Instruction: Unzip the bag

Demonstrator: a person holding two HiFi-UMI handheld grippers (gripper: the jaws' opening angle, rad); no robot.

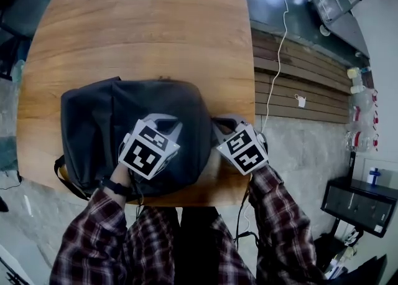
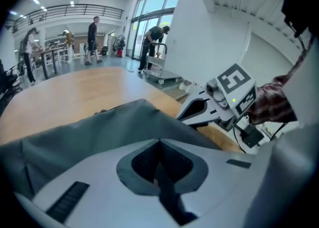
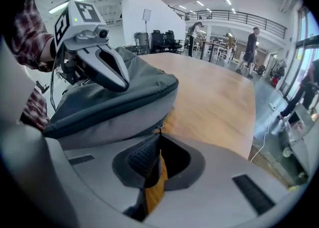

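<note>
A dark grey bag (image 1: 93, 128) lies on the near half of a wooden table (image 1: 155, 28). My left gripper (image 1: 163, 118) rests on top of the bag, near its right half. In the left gripper view its jaws (image 2: 159, 142) are closed, pinching the bag's fabric (image 2: 99, 127). My right gripper (image 1: 218, 123) is at the bag's right edge. Seen in the right gripper view, the right gripper (image 3: 159, 135) is shut on a small zipper pull (image 3: 159, 130) at the side of the bag (image 3: 109, 107). The zipper line itself is mostly hidden.
The bag's near side lies close to the table's front edge, with a strap (image 1: 62, 175) hanging over it. Right of the table are wooden floor planks (image 1: 298, 84), a white cable (image 1: 283, 41) and a black box (image 1: 357, 203). People stand far off in the hall.
</note>
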